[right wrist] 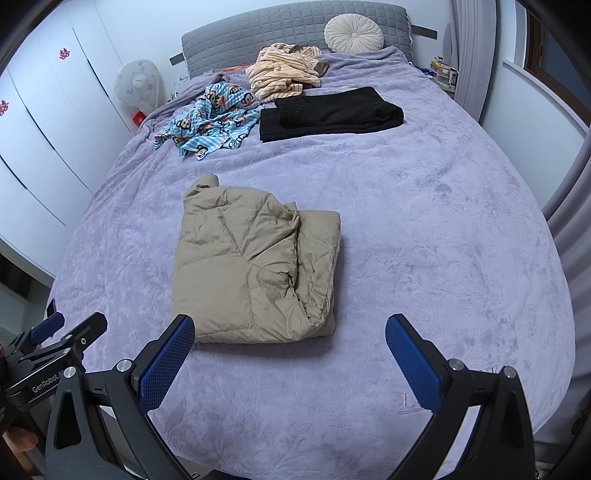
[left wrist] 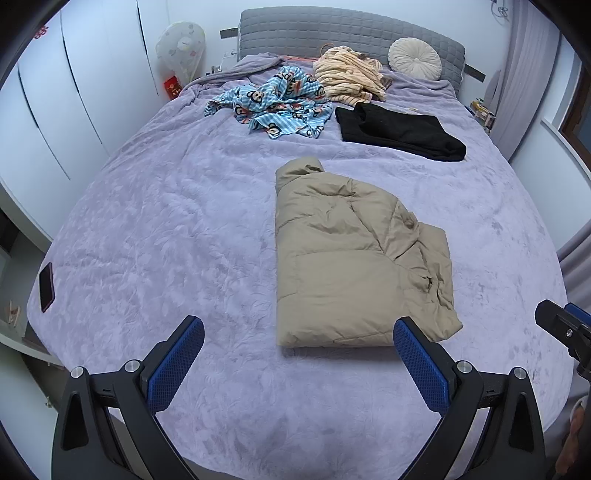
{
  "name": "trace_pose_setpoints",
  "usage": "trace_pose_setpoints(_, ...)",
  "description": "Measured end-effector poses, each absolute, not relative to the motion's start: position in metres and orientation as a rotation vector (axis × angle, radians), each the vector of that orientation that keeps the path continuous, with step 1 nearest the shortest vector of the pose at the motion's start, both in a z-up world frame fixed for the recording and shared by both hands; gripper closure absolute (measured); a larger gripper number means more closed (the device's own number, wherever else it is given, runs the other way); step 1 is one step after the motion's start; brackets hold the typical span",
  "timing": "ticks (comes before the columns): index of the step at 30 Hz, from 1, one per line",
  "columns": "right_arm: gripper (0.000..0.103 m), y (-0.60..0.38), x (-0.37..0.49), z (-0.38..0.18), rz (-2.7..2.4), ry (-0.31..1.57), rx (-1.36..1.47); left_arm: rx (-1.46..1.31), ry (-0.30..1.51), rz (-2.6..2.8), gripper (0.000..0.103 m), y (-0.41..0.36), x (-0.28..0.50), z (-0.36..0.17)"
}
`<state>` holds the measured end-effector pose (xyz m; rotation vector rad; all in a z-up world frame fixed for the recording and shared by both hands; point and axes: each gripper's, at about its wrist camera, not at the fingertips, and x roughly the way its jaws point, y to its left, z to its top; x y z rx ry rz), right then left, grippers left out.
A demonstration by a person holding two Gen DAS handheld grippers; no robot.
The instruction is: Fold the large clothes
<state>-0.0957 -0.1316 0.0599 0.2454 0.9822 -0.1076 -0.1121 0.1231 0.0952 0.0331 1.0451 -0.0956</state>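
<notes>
A tan puffer jacket (left wrist: 354, 258) lies folded into a long bundle on the purple bedspread (left wrist: 166, 229); it also shows in the right wrist view (right wrist: 255, 266). My left gripper (left wrist: 297, 334) is open and empty, hovering above the bed's near edge just short of the jacket's near end. My right gripper (right wrist: 290, 332) is open and empty, also just short of the jacket's near end. The right gripper shows at the right edge of the left wrist view (left wrist: 565, 328), and the left gripper at the lower left of the right wrist view (right wrist: 62, 339).
A folded black garment (left wrist: 399, 131), a crumpled blue monkey-print garment (left wrist: 273, 103) and a crumpled striped cream garment (left wrist: 347, 77) lie near the grey headboard (left wrist: 332, 33). A round cushion (left wrist: 413, 57) leans there. A phone (left wrist: 47, 282) lies at the bed's left edge. White wardrobes (left wrist: 55, 92) stand left.
</notes>
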Motion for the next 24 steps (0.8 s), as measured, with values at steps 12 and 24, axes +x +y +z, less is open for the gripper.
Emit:
trace_pose_setpoints(12,0.000,-0.130,-0.096,0.060,-0.110,0.983,0.247,0.032,1.045,-0.096,0.000,0.123,-0.112,0.095)
trace_pose_setpoints(24,0.000,-0.129,-0.096,0.059,-0.111,0.984,0.250,0.030,1.026,-0.102,0.000,0.111,-0.107,0.098)
